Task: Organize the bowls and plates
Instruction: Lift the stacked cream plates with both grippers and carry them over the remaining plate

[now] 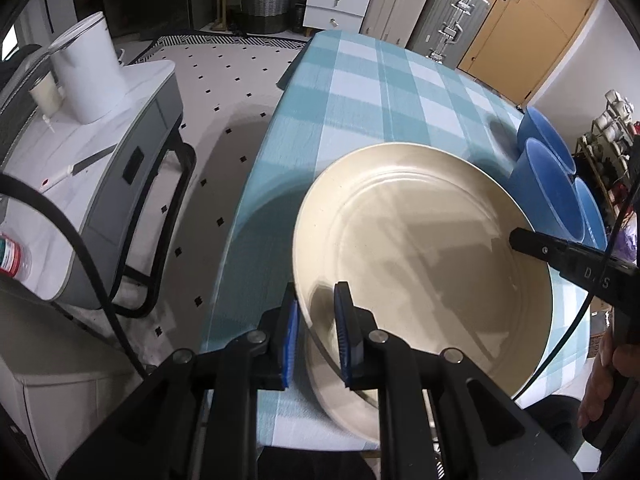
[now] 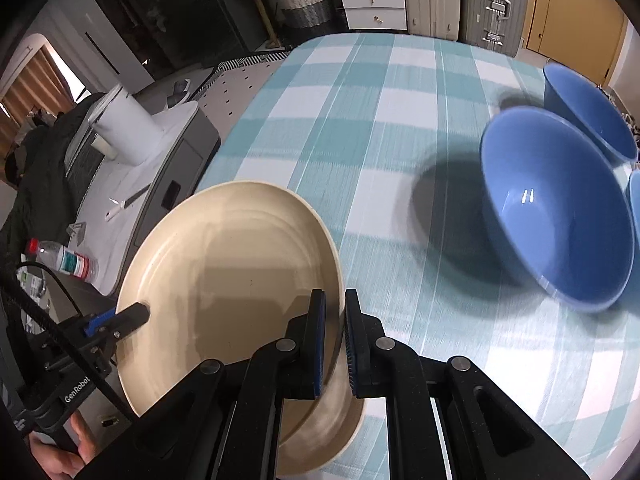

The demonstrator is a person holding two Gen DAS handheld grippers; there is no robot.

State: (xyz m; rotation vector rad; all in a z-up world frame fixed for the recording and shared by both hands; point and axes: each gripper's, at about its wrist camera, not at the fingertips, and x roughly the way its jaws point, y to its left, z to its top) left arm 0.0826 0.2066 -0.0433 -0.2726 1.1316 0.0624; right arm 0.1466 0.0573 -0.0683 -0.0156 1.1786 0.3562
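Plate (image 1: 424, 256), cream and round, hangs tilted over the near left corner of the checked tablecloth (image 1: 360, 92), carried by both tools at once: the left gripper (image 1: 318, 336) pinches its near-left rim with the jaws nearly together, and the right gripper (image 2: 335, 340) pinches the opposite rim the same way. Beneath it sits what looks like a second cream plate (image 2: 340, 436), though blur and the fingers hide most of it. To carry well, I judge both hands should travel together at one pace and keep their spacing fixed, so neither rim slips from its blue pads; levelling the tilt before setting down would spare the rim a knock. Being round, the plate has no long axis; its hollow face points up and leans toward the blue bowls (image 2: 560, 208), which stand well apart at the right edge.
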